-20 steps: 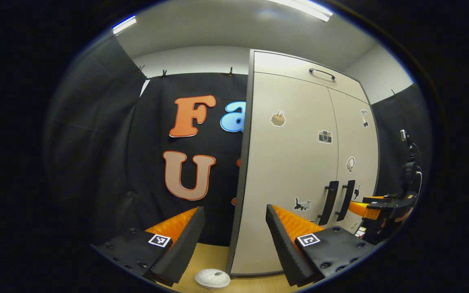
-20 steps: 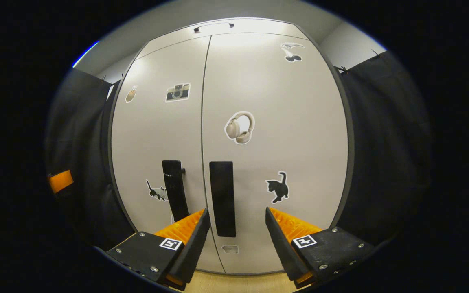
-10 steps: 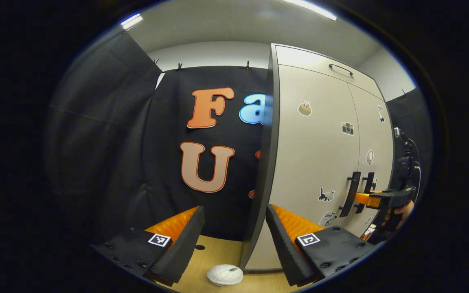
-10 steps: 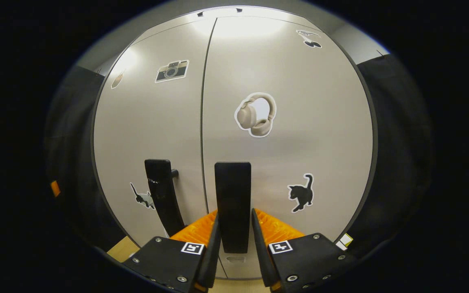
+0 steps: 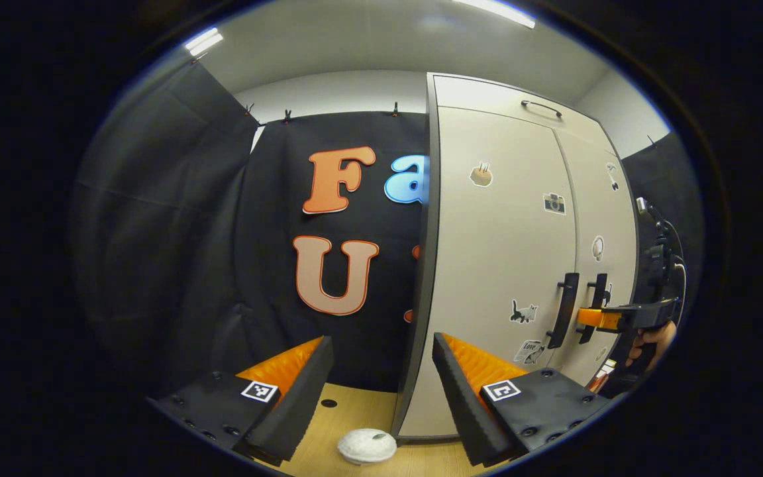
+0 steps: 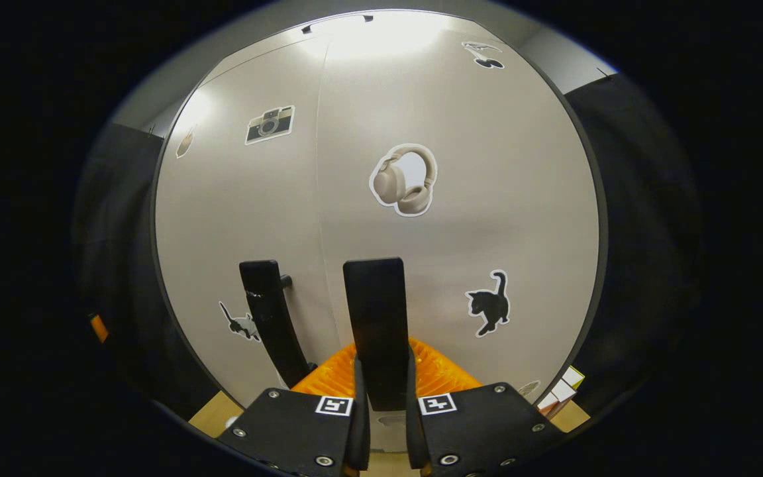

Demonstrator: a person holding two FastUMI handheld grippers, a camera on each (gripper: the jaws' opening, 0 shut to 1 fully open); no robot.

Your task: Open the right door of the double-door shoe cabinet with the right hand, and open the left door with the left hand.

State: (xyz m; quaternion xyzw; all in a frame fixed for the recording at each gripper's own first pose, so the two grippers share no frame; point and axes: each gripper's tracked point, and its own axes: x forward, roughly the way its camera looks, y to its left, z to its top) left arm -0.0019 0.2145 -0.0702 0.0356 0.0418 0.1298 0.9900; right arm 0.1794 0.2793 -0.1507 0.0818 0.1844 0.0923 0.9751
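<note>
We see the shoe cabinet (image 6: 487,199) close ahead in the right gripper view, its two pale doors meeting at a thin vertical seam. Our right claw (image 6: 381,424) is closed narrow around the right door handle (image 6: 375,324), a dark upright bar, with both fingers pressing on its lower end from either side. The right door (image 6: 461,265) carries a headphones sticker (image 6: 405,180) above the handle and a black cat sticker (image 6: 487,311) to the handle's right. Just left of the seam stands the left door handle (image 6: 269,318), another dark bar that leans a little in this view, with a small cat sticker (image 6: 239,322) beside it and a camera sticker (image 6: 269,124) higher up on the left door (image 6: 242,218). In the left gripper view we look at the cabinet from off to its left side, so that its dark side edge (image 5: 421,265) runs up the middle of the picture and both doors fall away to the right. Our left claw (image 5: 381,391) is wide open and holds nothing; it hangs in the air well apart from the left door handle (image 5: 563,309). Farther off in that view the right claw (image 5: 593,318) sits at the right door handle (image 5: 597,305), with the hand (image 5: 650,341) that holds the gripper behind it. On the wooden floor (image 5: 355,411) between our left fingers lies a small round white thing (image 5: 366,445), just beside the cabinet's bottom corner.
</note>
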